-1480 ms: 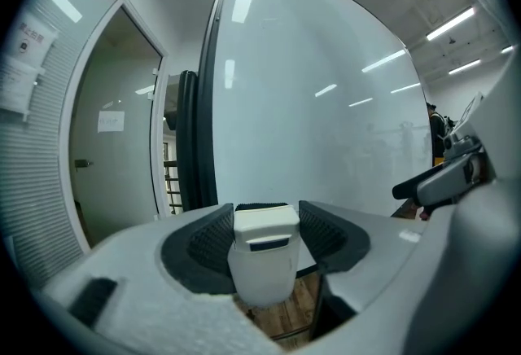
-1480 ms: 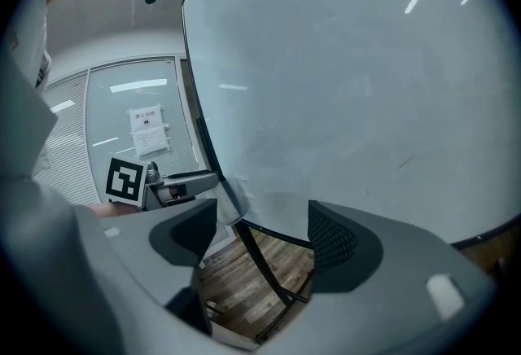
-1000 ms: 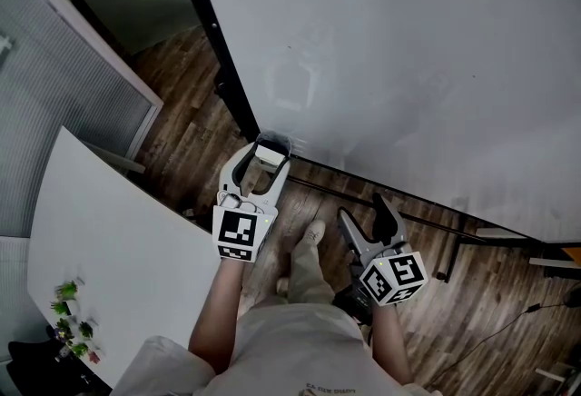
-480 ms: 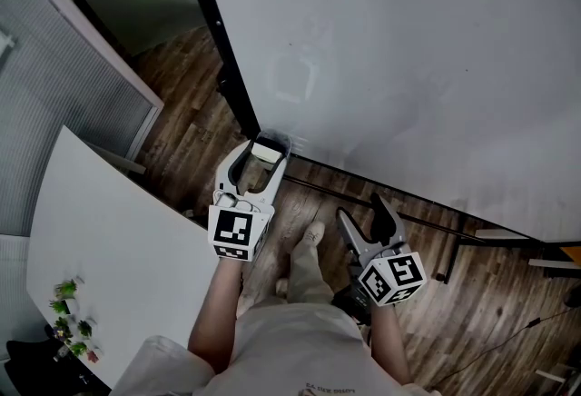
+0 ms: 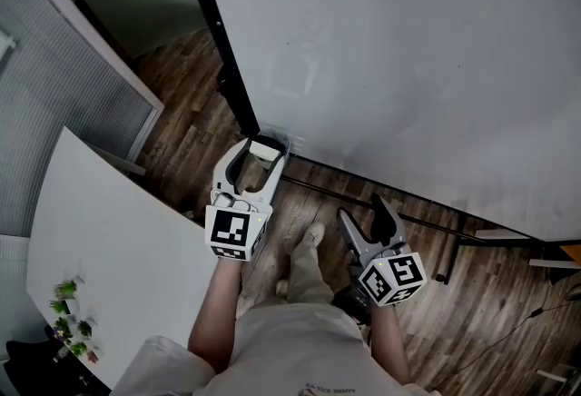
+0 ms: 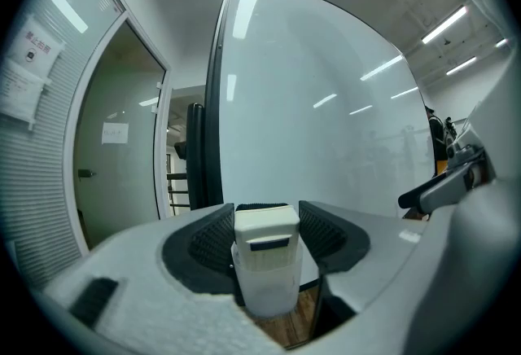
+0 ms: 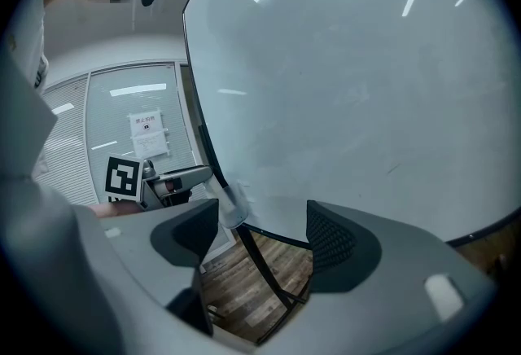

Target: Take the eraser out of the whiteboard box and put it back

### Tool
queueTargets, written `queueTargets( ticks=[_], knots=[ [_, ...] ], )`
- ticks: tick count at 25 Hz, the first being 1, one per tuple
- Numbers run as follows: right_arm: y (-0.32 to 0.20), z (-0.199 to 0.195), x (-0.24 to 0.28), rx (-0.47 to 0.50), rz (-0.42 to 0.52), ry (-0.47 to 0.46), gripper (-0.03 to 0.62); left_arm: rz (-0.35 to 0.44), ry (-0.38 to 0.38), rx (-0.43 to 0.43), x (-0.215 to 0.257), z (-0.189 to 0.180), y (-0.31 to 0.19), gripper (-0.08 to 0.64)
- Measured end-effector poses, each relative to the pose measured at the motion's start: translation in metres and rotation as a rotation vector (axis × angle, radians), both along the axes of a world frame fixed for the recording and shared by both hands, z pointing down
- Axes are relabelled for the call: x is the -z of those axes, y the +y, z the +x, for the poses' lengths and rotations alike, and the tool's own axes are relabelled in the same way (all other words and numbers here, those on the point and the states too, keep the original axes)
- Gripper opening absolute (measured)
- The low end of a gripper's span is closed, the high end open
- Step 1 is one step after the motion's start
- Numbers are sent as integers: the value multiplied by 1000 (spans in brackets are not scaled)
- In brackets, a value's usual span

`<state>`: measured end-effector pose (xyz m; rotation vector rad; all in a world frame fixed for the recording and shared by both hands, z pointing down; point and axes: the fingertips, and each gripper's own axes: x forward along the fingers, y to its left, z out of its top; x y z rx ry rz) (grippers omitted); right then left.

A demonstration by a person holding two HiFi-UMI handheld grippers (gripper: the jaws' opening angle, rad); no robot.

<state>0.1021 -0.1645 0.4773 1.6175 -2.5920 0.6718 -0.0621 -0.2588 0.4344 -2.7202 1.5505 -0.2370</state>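
Two grippers in frame, only one working. Left gripper (image 5: pixel 261 154) is closed at about mid-width on the eraser (image 6: pixel 265 231), with a ribbed pad against each side of the pale block. Right gripper (image 5: pixel 363 211) is wide and empty, with only floor and the board frame between its jaws. It sits lower right in the head view, well apart from the box.

Eraser location: at the left gripper's tips, against the lower left corner of the whiteboard (image 5: pixel 408 49). Its lower part sits inside the translucent whiteboard box (image 6: pixel 269 292) and its top stands proud of the rim.

Key relation: the eraser is dead ahead of the left gripper and centred between the pads. Its visible part reads as upright, so my guess is the long axis runs down into the box. Any lift or seat would go along that line. The left hand is the nearer one.

View differences:
- Left gripper view shows pad contact, the dark label and the box wall around the eraser's base. The head view shows only a small pale block at the jaw tips.
- Right gripper view shows the box from the side, hanging at the board's edge in left-centre frame with the left gripper's nose beside it.
- Whether the eraser is fully seated, I can't tell from any view.
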Motion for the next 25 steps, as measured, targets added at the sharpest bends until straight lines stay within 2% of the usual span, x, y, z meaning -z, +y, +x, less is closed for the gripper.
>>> queueTargets(
  ticks=[25],
  knots=[
    [25, 1, 19, 2, 38, -30, 332, 86, 34, 0, 42, -1, 25, 247]
  ],
)
